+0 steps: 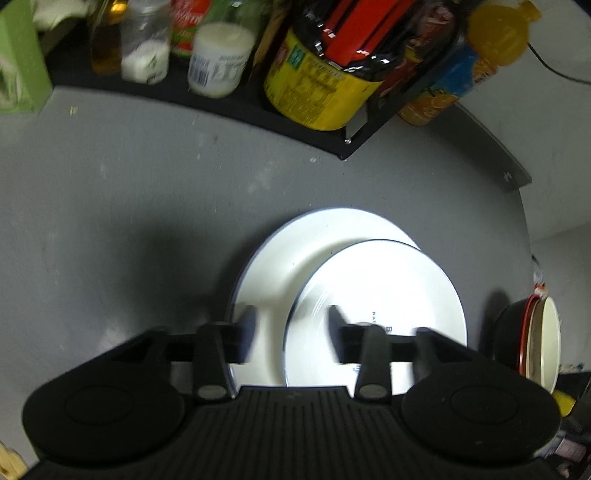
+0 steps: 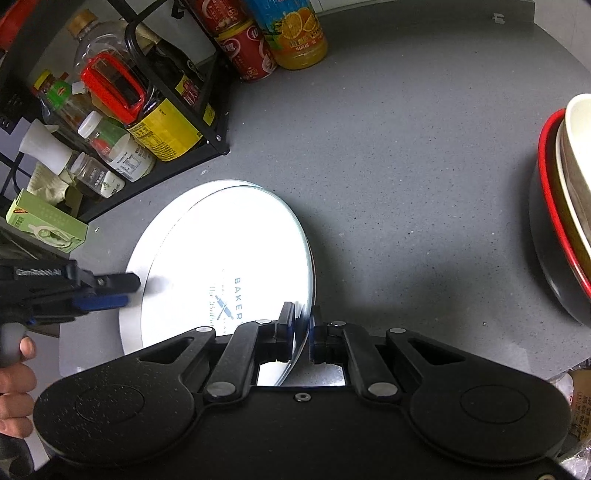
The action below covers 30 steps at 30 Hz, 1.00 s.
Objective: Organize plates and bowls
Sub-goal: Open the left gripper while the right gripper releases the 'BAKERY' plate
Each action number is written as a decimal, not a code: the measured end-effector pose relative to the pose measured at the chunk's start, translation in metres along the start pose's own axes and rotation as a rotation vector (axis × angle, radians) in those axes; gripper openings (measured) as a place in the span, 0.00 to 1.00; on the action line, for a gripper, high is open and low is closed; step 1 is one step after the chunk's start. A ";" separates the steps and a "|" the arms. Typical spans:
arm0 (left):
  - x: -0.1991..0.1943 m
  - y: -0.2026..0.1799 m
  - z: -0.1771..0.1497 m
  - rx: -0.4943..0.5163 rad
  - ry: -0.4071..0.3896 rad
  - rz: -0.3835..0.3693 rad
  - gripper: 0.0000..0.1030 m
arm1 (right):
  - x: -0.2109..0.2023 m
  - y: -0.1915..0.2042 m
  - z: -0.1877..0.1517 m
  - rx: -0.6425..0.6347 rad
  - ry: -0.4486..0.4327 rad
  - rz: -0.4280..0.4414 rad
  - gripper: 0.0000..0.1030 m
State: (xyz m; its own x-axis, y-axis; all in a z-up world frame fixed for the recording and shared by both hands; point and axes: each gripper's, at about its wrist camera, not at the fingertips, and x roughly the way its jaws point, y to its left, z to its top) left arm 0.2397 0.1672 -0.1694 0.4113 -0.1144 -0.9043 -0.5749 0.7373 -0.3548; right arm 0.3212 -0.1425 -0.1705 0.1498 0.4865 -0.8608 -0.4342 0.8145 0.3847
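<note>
Two white plates lie stacked on the grey counter (image 2: pixel 388 166). The upper plate (image 2: pixel 229 258) carries blue print and sits tilted on the larger lower plate (image 1: pixel 280 258). My right gripper (image 2: pixel 303 325) is shut on the near rim of the upper plate. My left gripper (image 1: pixel 291 332) is open above the plates' left side, and its pads press on nothing. The right wrist view shows that left gripper (image 2: pixel 122 292) at the plates' left rim, held by a person's hand (image 2: pixel 14 369). A stack of bowls (image 2: pixel 561 221), black with a red rim and cream ones inside, stands to the right.
A black wire rack (image 2: pixel 207 122) at the back left holds several bottles and jars, among them a yellow-labelled jar (image 1: pixel 317 88). A green box (image 2: pixel 48 221) sits beside the rack. An orange juice bottle (image 2: pixel 295 33) and a red can (image 2: pixel 247 51) stand behind it.
</note>
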 end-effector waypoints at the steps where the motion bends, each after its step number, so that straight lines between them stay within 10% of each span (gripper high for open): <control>1: -0.002 -0.001 0.001 0.008 -0.011 0.017 0.55 | 0.001 0.001 0.000 -0.011 0.002 -0.008 0.09; 13: 0.034 0.002 -0.007 -0.017 0.035 0.051 0.60 | 0.011 0.009 0.004 -0.043 0.034 -0.047 0.15; 30: 0.037 0.035 -0.009 -0.090 0.046 -0.032 0.33 | 0.018 0.027 0.003 -0.062 0.033 -0.118 0.26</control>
State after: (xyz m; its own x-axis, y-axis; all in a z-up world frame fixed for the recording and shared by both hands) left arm 0.2285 0.1827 -0.2176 0.3988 -0.1695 -0.9012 -0.6242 0.6698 -0.4022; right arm 0.3147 -0.1114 -0.1746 0.1745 0.3768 -0.9097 -0.4695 0.8439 0.2595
